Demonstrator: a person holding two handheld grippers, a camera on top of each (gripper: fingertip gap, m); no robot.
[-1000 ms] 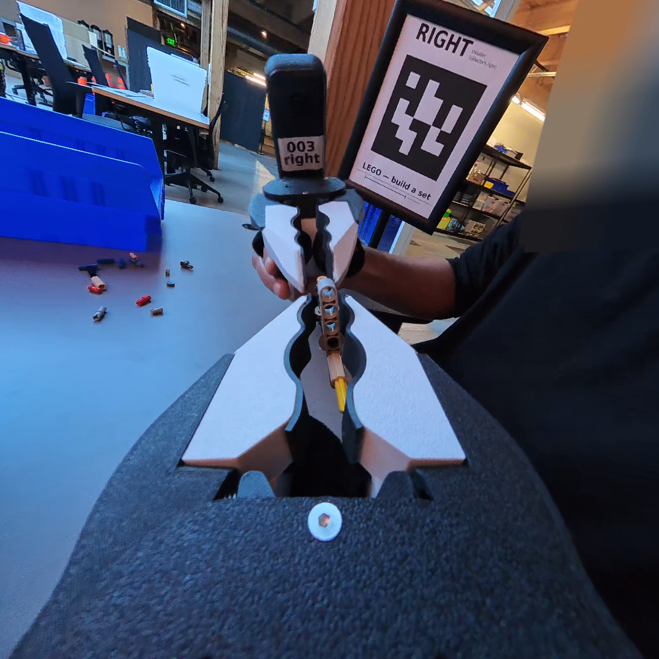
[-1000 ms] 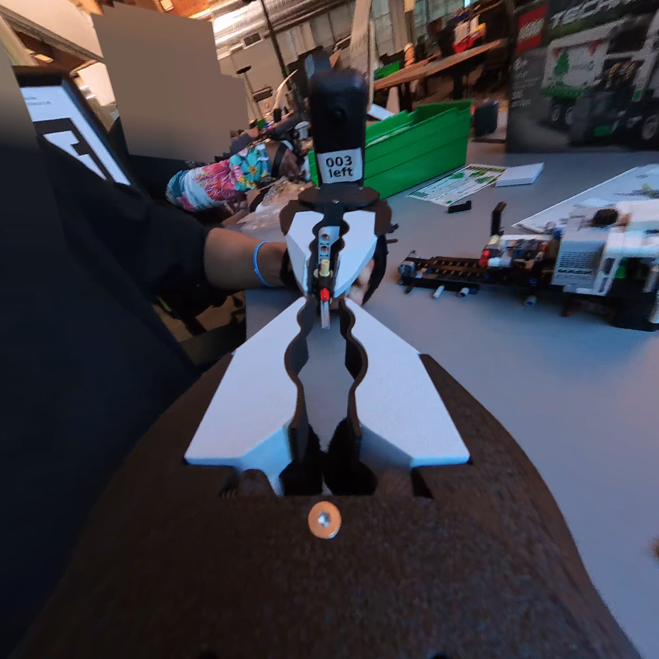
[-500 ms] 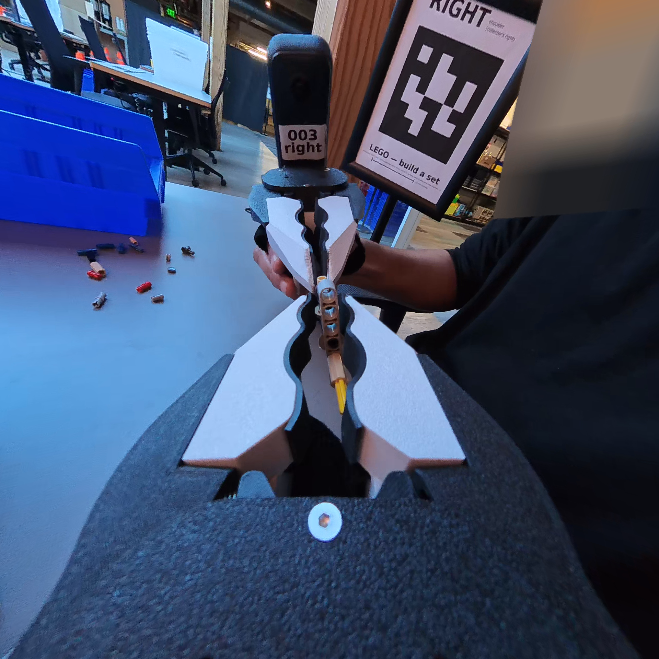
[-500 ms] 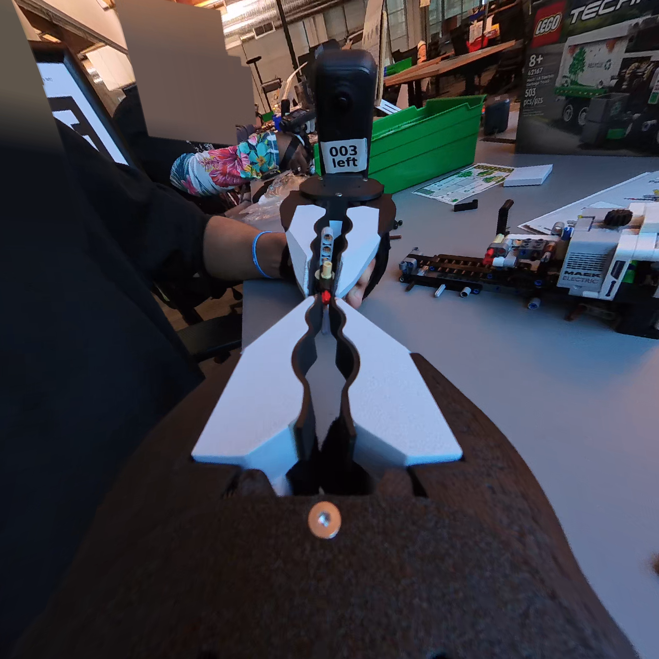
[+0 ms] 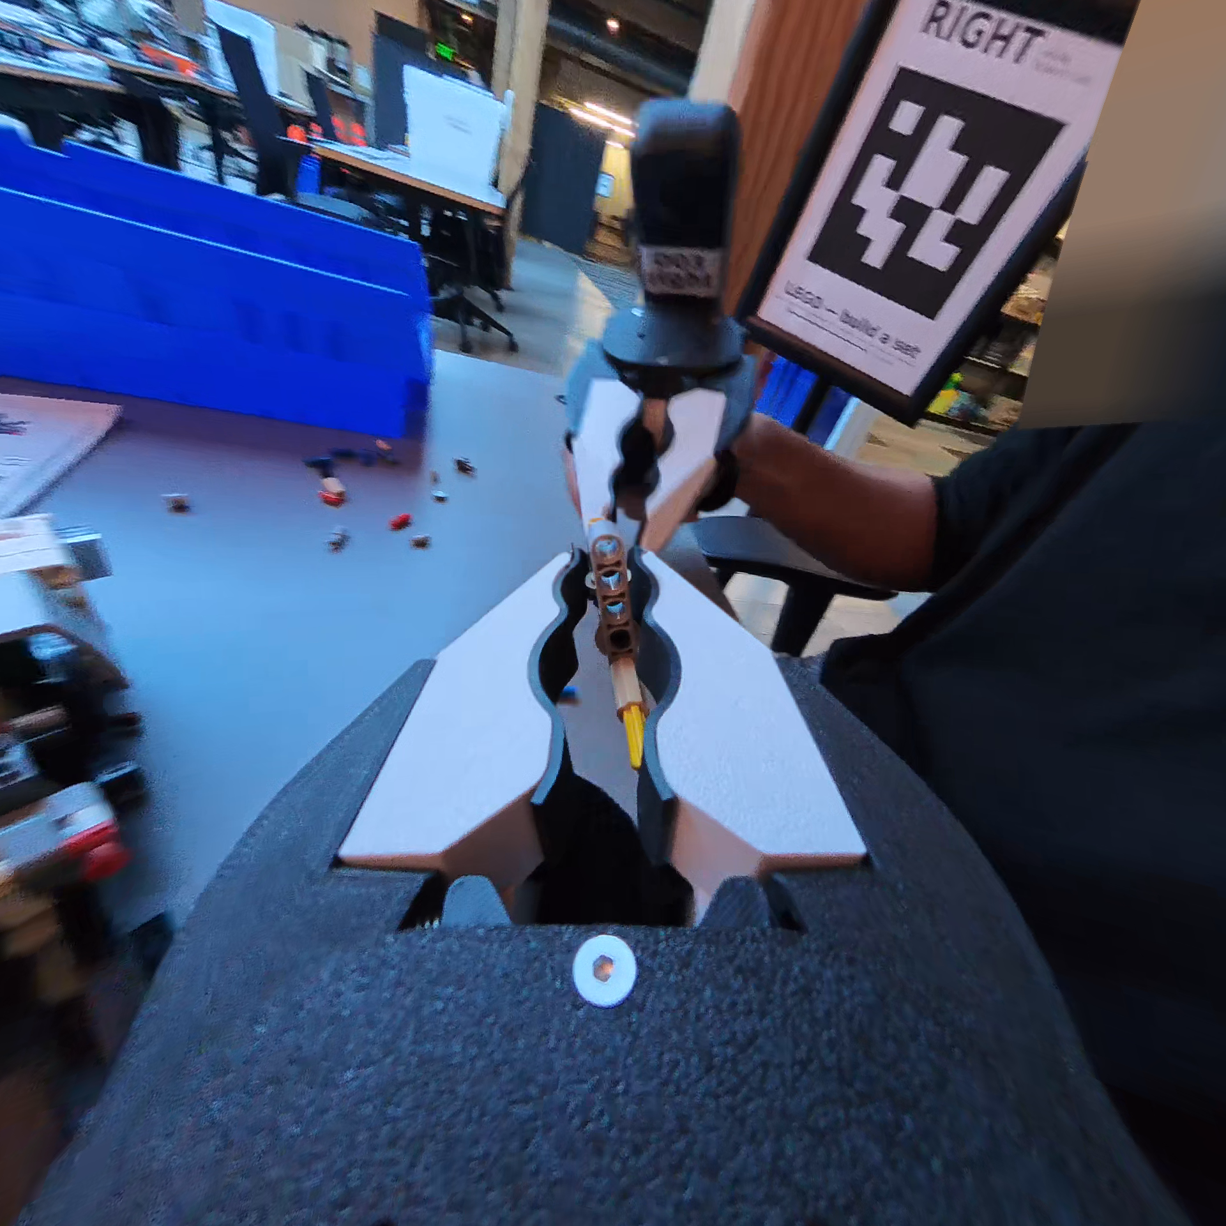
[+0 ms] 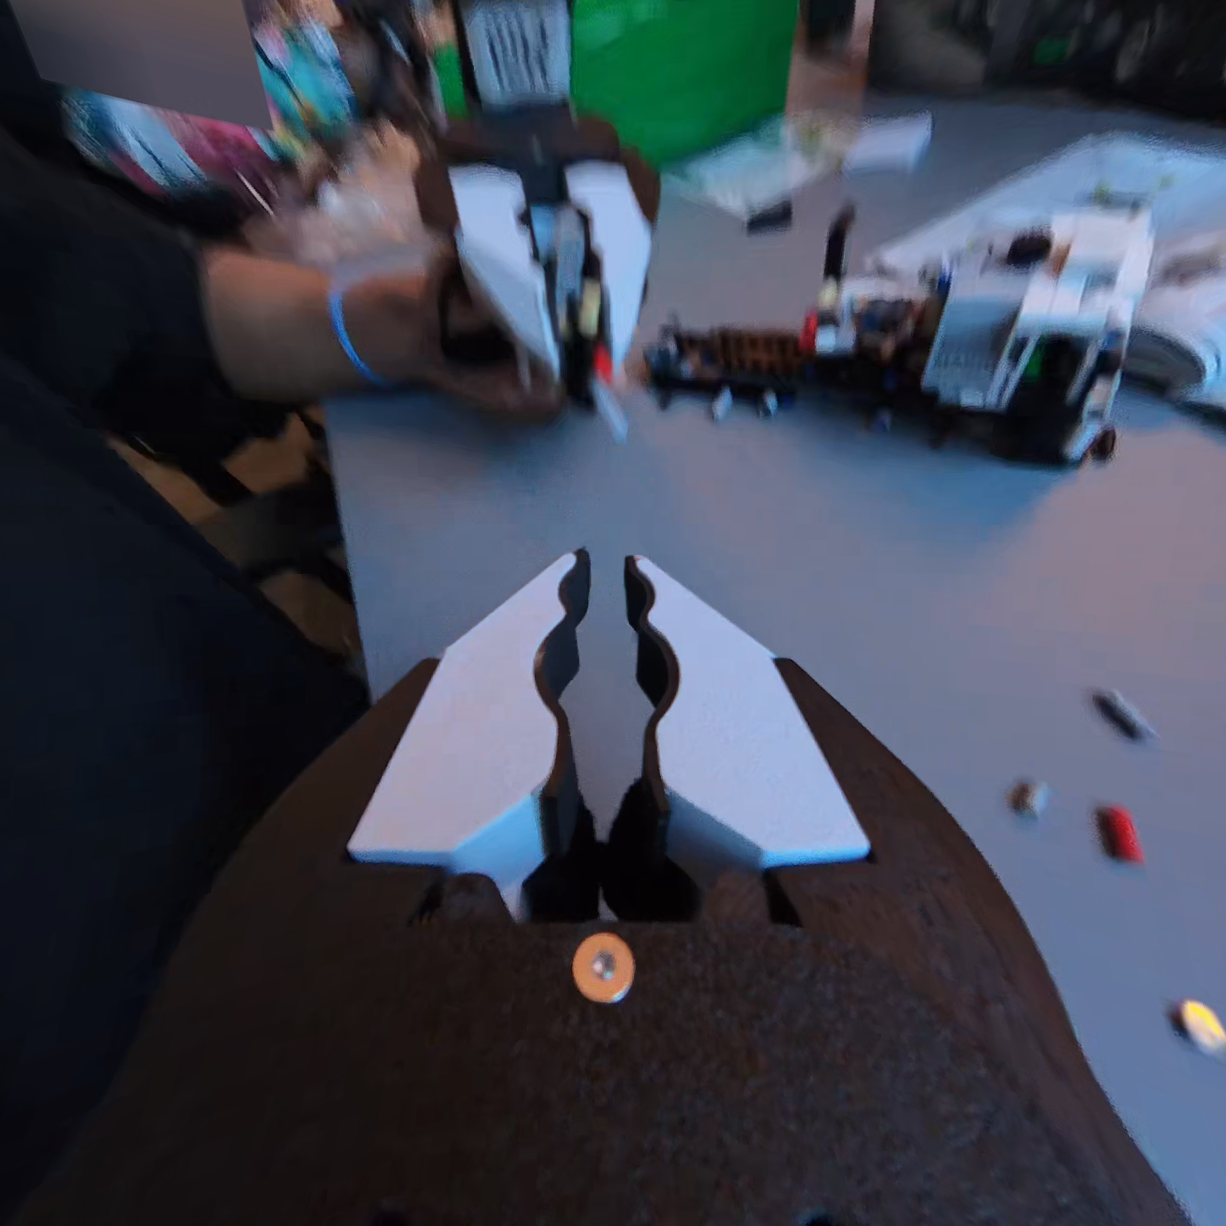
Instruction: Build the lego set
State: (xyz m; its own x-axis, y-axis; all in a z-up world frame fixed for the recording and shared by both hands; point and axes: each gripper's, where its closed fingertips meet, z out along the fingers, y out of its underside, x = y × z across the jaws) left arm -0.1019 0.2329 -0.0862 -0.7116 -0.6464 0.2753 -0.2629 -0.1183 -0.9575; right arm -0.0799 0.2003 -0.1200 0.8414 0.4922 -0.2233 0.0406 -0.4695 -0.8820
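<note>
My left gripper [image 5: 609, 564] is shut on a tan holed Technic beam [image 5: 613, 600], with a tan sleeve and a yellow axle [image 5: 633, 733] trailing back between the fingers. In the right wrist view the left gripper [image 6: 584, 381] is blurred; a red piece [image 6: 602, 361] and a grey axle [image 6: 613, 411] stick out of its tip. My right gripper [image 6: 606, 560] is slightly open and empty, held well back from the left one above the table. It also shows tilted beyond the beam in the left wrist view [image 5: 627, 504].
A partly built white truck model [image 6: 1035, 345] and a dark chassis [image 6: 730, 358] stand on the grey table at the right. Loose pieces [image 6: 1118, 832] lie nearer. A green bin [image 6: 677, 66] is behind. A blue bin [image 5: 199, 292], scattered small pieces [image 5: 398, 521] and a framed sign [image 5: 929, 199] are also in view. One gripper's finger ends stand about 6 centimetres off the other's.
My right gripper has let go of the grey axle at the left gripper's tip, opened a little and pulled back. Both views have swung and are blurred with motion.
</note>
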